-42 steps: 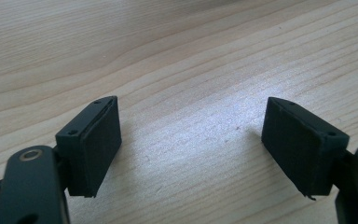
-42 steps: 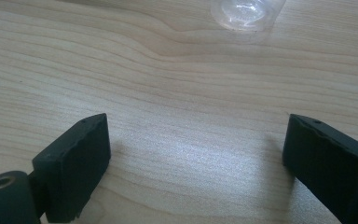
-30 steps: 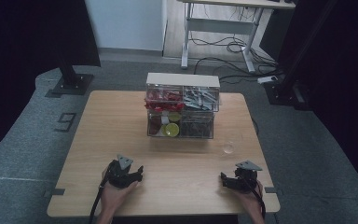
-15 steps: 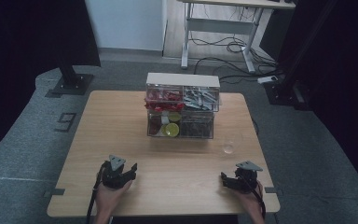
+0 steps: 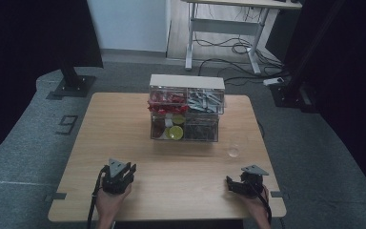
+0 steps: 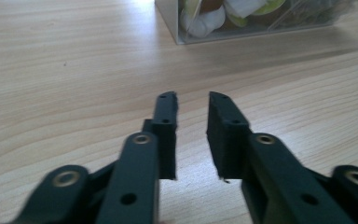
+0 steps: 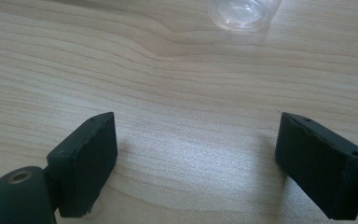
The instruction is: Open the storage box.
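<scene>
Since the earlier frames, the left gripper (image 5: 125, 170) has been drawn back toward the desk's near edge; the right gripper (image 5: 233, 185) is unmoved. A clear plastic cup (image 5: 233, 151), nearest the right gripper, stands toward the right edge, just beside the clear drawer organiser (image 5: 185, 114). It is judged light, thin-walled and easily crushed or tipped; a gentle grip across the wall is advised. Left jaws are narrowly parted, right jaws wide, both empty. Drawer contents are indistinct; the cup's top is cut off in the right gripper view (image 7: 244, 14).

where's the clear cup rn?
In the high view the clear cup stands on the table, right of centre, just off the clear drawer box's front right corner and ahead of the right hand-held gripper.
</scene>
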A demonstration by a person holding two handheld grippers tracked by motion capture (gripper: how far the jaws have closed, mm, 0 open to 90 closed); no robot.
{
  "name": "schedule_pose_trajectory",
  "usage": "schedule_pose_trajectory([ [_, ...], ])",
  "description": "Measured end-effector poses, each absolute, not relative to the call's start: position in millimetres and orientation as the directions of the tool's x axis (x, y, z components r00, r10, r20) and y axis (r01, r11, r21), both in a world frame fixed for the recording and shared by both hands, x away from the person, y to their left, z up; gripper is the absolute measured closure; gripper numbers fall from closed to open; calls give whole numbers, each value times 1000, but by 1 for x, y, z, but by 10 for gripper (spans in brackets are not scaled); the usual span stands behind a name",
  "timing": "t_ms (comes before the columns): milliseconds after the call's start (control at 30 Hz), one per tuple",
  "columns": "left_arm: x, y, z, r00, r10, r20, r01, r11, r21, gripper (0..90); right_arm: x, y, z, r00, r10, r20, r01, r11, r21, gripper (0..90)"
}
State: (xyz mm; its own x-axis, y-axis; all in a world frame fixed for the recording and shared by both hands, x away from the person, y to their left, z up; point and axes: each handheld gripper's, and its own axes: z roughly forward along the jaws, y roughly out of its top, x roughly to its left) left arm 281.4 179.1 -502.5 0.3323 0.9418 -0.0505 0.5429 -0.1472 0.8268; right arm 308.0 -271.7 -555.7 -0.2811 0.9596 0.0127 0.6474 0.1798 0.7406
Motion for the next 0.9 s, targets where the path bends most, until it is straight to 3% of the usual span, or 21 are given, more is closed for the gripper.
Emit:
schedule_pose_trajectory([
  [367,289,172,-499,367,927,-79,563,-154,812,883,308,-272,-556,-281,960,13,647,179,741,130],
  [900,307,150,-491,415,902,-119,567,-154,809,900,308,-272,-556,-281,960,14,647,179,741,131],
])
